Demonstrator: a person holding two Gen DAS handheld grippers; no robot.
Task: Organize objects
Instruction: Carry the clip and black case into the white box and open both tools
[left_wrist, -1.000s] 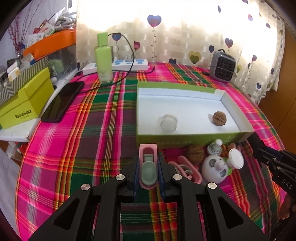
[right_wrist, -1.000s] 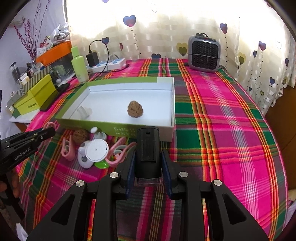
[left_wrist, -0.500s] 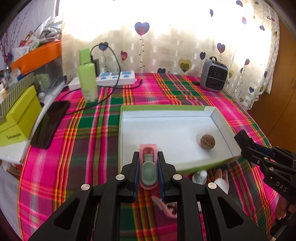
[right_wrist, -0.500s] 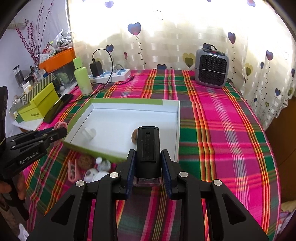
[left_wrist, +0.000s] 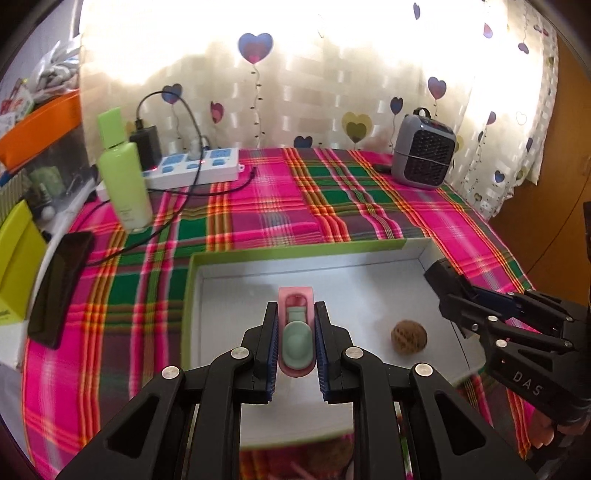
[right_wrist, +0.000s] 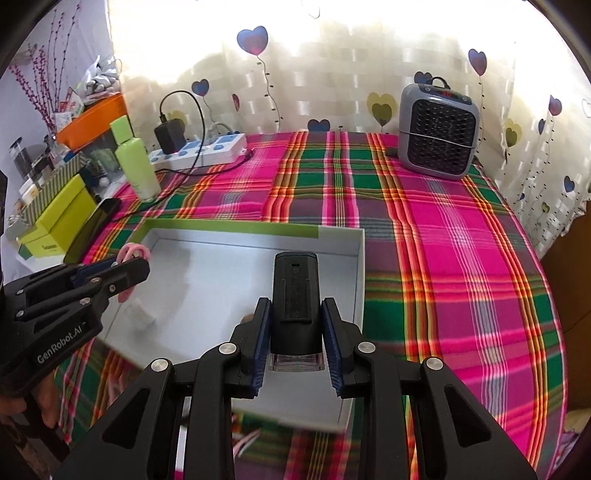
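My left gripper (left_wrist: 295, 334) is shut on a pink clip with a grey-green middle (left_wrist: 296, 341) and holds it above the white, green-edged box lid (left_wrist: 229, 288). A brown walnut (left_wrist: 409, 336) lies in the lid to the right. My right gripper (right_wrist: 295, 332) is shut on a black-capped clear bottle (right_wrist: 295, 306) above the lid (right_wrist: 343, 266). A small clear jar (right_wrist: 142, 315) lies in the lid at the left. Each gripper shows in the other's view: the right one (left_wrist: 443, 291) and the left one (right_wrist: 129, 269).
A grey heater (left_wrist: 423, 151) stands at the table's back right. A green bottle (left_wrist: 123, 177), a power strip (left_wrist: 192, 170) with cables, a black phone (left_wrist: 59, 284) and yellow-green boxes (right_wrist: 59, 218) are at the left. Pink items (right_wrist: 243, 441) lie in front of the lid.
Both grippers have moved forward and up over the box lid with their objects still held. The pile of small items in front of the lid has dropped almost out of view.
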